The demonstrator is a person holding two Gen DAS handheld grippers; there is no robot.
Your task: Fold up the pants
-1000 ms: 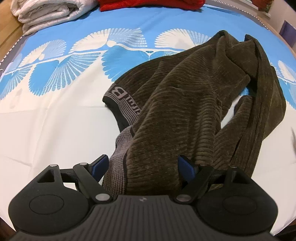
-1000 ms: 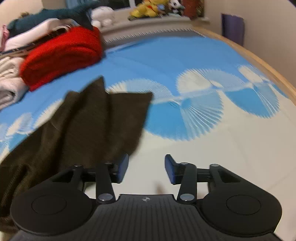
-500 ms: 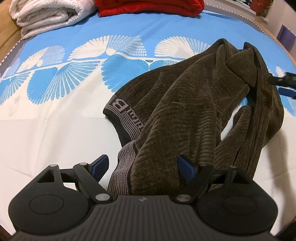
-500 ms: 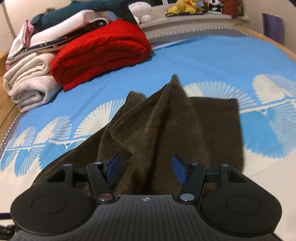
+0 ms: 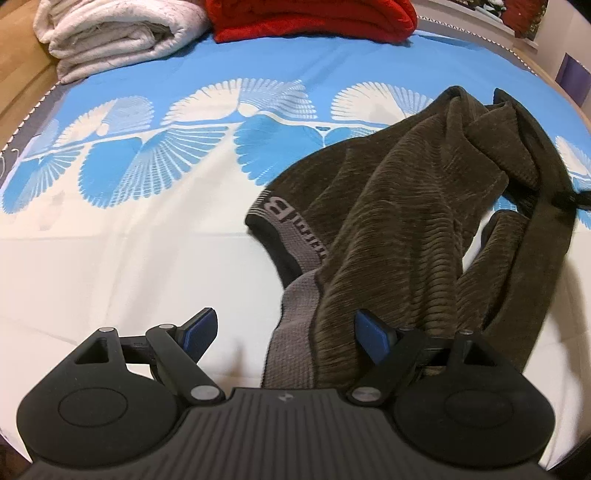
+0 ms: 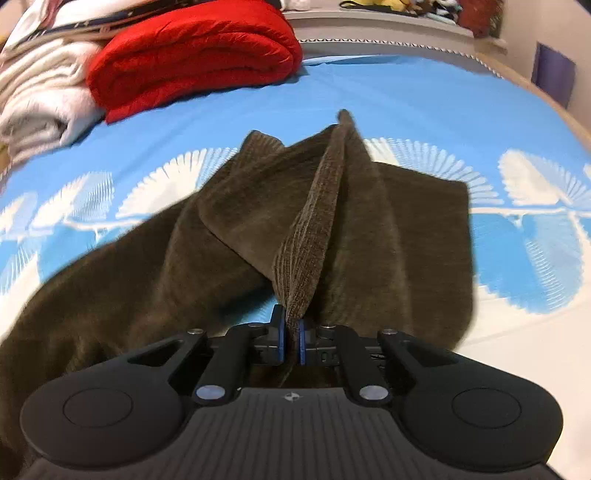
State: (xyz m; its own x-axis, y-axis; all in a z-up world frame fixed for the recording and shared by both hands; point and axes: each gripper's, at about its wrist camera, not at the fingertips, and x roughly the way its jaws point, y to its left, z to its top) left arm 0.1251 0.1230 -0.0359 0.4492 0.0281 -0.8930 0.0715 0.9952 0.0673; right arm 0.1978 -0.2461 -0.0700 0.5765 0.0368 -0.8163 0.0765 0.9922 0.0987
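- Dark brown ribbed soft pants (image 5: 406, 221) lying bunched and twisted on the blue and white fan-pattern bed sheet (image 5: 147, 206), grey waistband (image 5: 295, 236) nearest the left side
- Left black gripper with blue pads (image 5: 284, 332) spread wide, gripping nothing, grey waistband edge sitting between the pads
- Right black gripper with blue pads (image 6: 291, 341) squeezed tight on a thin ridge of pants cloth (image 6: 314, 236)
- Small pinch there, so might slip out with a hard pull
- Legs crossed over each other, so might fold up lumpy or crooked
- Might bump the red folded blanket (image 6: 192, 55) and white folded towels (image 5: 114, 33) if flung too far
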